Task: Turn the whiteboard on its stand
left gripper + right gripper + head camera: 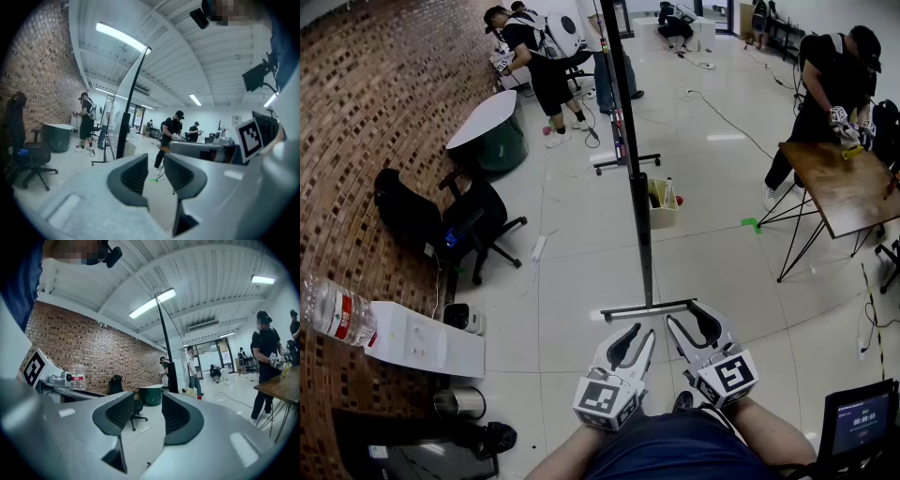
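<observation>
2 grippers (643, 333) (687, 317), 1 whiteboard (630, 159)

Brick wall (384, 112), black office chair (483, 220), water bottle (333, 311), wooden table (844, 186), cream bin (662, 208)

Recorded: pale tiled floor (572, 281), glossy; red-brown brick wall (366, 112), rough, matt; brown wooden tabletop (844, 187), smooth; clear plastic bottle (333, 309); black metal post of whiteboard stand (645, 262), matt
</observation>
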{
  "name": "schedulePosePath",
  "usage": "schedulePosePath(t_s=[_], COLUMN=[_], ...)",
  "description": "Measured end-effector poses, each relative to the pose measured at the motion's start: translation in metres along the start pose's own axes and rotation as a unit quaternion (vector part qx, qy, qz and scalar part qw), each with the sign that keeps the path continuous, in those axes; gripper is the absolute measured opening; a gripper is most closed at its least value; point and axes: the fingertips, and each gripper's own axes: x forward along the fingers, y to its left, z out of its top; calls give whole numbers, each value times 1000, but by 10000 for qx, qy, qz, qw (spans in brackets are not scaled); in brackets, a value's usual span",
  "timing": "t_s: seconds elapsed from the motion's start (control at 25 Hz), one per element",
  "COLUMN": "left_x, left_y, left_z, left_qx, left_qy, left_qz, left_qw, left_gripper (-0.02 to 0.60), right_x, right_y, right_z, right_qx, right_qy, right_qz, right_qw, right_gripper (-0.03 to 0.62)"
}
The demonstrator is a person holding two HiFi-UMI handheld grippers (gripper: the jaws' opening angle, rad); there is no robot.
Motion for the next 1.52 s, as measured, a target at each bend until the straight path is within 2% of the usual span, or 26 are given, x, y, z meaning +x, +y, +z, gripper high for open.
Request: schedulePosePath(t_s=[0.04, 0.12, 0.32, 0.52, 0.84, 0.88, 0.92, 0.96, 1.04, 1.12, 1.16, 1.24, 1.28, 1.36, 1.44, 1.52], left_x=[-1, -1, 0, 13, 23, 23, 24, 25, 26, 29, 31, 35, 38, 47, 57, 67], left_y=[0, -1, -5, -19, -34, -36, -38, -40, -41, -37, -32, -24, -20, -12, -1, 14], left_z=[0, 0, -2, -1, -1, -1, -2, -3, -7, -10, -11, -9, -4, 4, 8, 12], left_qx=[-2, -3, 0, 24, 159, 167, 178, 199, 255, 271, 287, 233, 165, 75, 41, -21], left_qy=[-14, -29, -8, -6, -27, -12, 15, 49, 115, 144, 151, 134, 99, -8, -72, -74], left_qz=[8, 20, 48, 113, 323, 344, 359, 366, 374, 394, 405, 431, 437, 407, 363, 348], left_qw=[10000, 10000, 10000, 9999, 9993, 9993, 9992, 9991, 9989, 9988, 9987, 9987, 9989, 9991, 9993, 9994], left_gripper=[109, 110, 118, 118, 118, 118, 118, 118, 118, 118, 118, 117, 117, 117, 117, 117], right_x=[-1, -3, -7, -14, -21, -22, -22, -21, -20, -16, -13, -5, 0, 12, 25, 39], right_y=[0, -1, -6, -21, -33, -36, -39, -41, -47, -52, -54, -56, -57, -58, -64, -71], right_z=[3, 7, 9, 13, 18, 18, 18, 17, 16, 16, 17, 15, 15, 19, 22, 21], right_qx=[-18, -33, -12, -55, -138, -138, -133, -125, -100, 9, 72, 72, 49, 39, 136, 246], right_qy=[-34, -82, -19, -16, -171, -149, -103, -61, -60, -117, -138, -89, -78, -162, -291, -343], right_qz=[-19, -50, -118, -30, 170, 158, 149, 139, 133, 121, 132, 161, 173, 190, 221, 241], right_qw=[10000, 9999, 9999, 10000, 9996, 9997, 9997, 9998, 9998, 9999, 9998, 9998, 9998, 9997, 9992, 9988], right_gripper=[175, 88, 31, 9, 12, 30, 105, 148, 179, 181, 159, 44, 35, 45, 142, 146])
